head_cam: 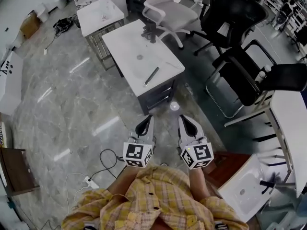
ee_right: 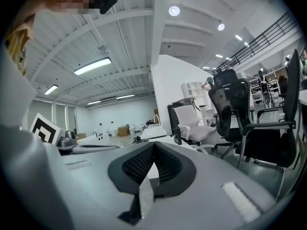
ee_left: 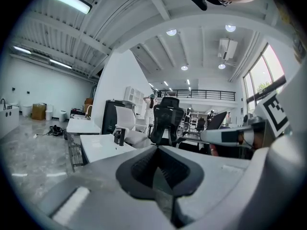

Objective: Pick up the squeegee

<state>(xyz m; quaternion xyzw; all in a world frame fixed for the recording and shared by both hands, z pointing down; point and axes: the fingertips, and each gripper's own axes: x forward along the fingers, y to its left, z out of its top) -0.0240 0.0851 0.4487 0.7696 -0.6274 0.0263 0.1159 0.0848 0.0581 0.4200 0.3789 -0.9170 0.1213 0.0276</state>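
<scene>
Head view: squeegee (head_cam: pixel 151 76) lies flat on the white table (head_cam: pixel 125 46), on its near-right part, close to the near edge. Nothing touches it. Left gripper (head_cam: pixel 145 120) and right gripper (head_cam: pixel 185 120) are side by side over the floor (head_cam: pixel 72 104), on the near side of the table. Both aim toward the table and are well apart from the squeegee.

Left gripper view: the 2 jaws are pressed together at the tips, nothing between them. Right gripper view: same, the 2 jaws meet tip to tip, empty.

Progress, as a judgement: 0 parts of the pickup are done, and this looks like the approach only. Left to do:
- reach the table
- open 1 gripper
- bring its jaws around the squeegee
- close and lift

Squeegee orientation: thin dark bar, long axis diagonal on the tabletop, 1 end near-left and the other far-right. Too small to tell which end is blade and which is handle. Because it lies flat, the jaws would likely have to come in across the short axis, low to the surface.

Black upright fixture (head_cam: pixel 151 32) stands at the table's far end, well apart from the squeegee.
</scene>
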